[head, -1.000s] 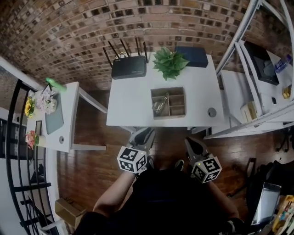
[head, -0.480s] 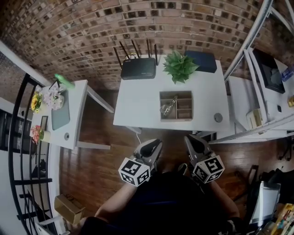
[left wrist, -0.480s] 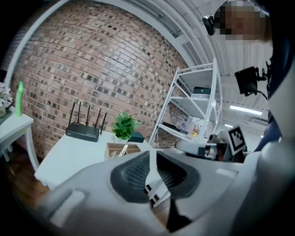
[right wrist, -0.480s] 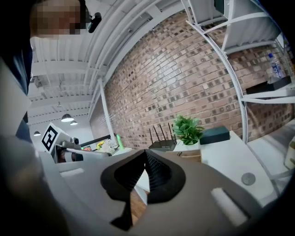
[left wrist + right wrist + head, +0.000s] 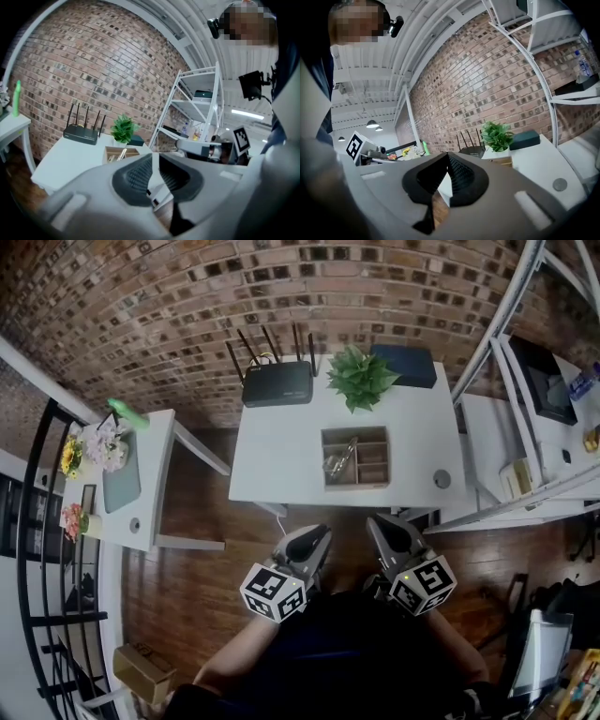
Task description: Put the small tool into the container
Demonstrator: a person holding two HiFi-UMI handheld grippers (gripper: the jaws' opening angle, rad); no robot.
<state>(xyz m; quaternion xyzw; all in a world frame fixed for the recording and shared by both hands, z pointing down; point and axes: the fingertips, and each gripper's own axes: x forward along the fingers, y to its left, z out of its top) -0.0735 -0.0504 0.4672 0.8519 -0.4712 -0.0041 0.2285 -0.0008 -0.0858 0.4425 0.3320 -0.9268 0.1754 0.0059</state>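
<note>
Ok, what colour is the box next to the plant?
The box is dark blue; the head view shows it best.

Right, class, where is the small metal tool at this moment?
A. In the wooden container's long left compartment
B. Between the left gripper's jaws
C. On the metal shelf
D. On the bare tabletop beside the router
A: the head view shows the tool lying inside the wooden container, in its left compartment.

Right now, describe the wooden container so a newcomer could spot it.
Find the white table against the brick wall. The wooden container sits on it, just in front of the green plant. Unlike the black router and dark box behind, it is open-topped, divided into compartments.
</note>
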